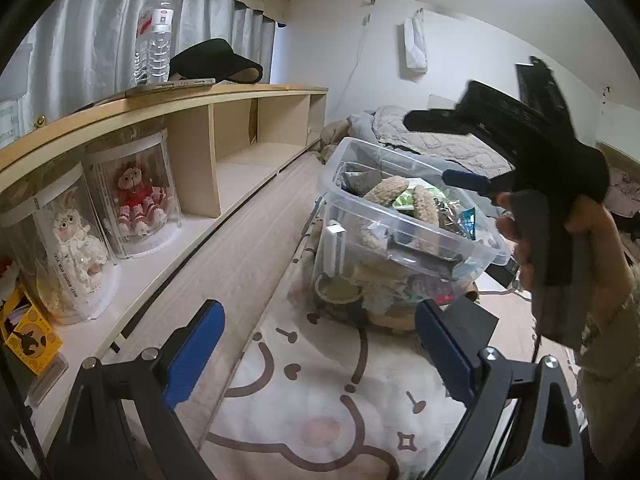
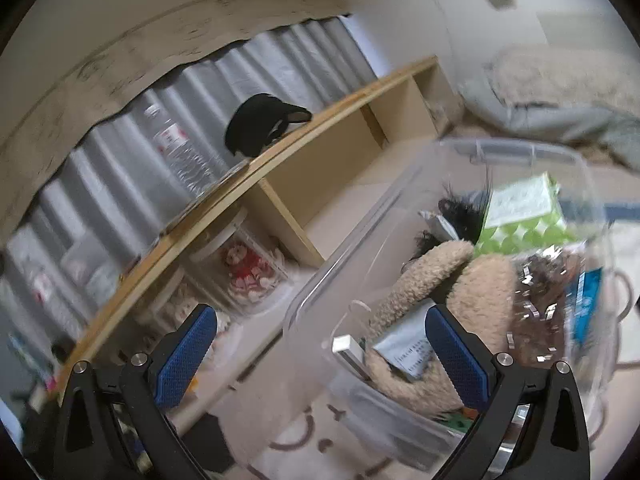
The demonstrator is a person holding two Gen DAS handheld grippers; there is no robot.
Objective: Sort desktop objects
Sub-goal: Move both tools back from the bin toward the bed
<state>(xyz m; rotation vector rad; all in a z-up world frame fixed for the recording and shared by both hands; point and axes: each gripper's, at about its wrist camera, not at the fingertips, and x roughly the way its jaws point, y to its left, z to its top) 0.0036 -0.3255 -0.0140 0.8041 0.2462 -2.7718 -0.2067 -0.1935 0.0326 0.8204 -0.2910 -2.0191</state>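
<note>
A clear plastic bin [image 1: 352,184] stands on the cartoon mat, filled with beige plush pieces [image 1: 390,190], a green pack and other small items. My left gripper [image 1: 320,356] hangs open over the mat in front of the bin, with nothing between its blue pads. A hand holds my right gripper [image 1: 436,150] above the bin's right side, its jaws spread wide. In the right wrist view the right gripper [image 2: 320,360] is open just over the bin [image 2: 520,152]. Below it lie the plush pieces [image 2: 480,276], a silver pouch [image 2: 404,344] and a small white box [image 2: 350,350]. Nothing is gripped.
A long wooden shelf [image 1: 200,96] runs along the left. Two dolls in clear cases [image 1: 136,196] stand under it; a water bottle [image 1: 156,32] and a black visor [image 1: 216,58] sit on top. A yellow box [image 1: 28,336] is at the far left. A bed with a blanket [image 1: 420,132] lies behind the bin.
</note>
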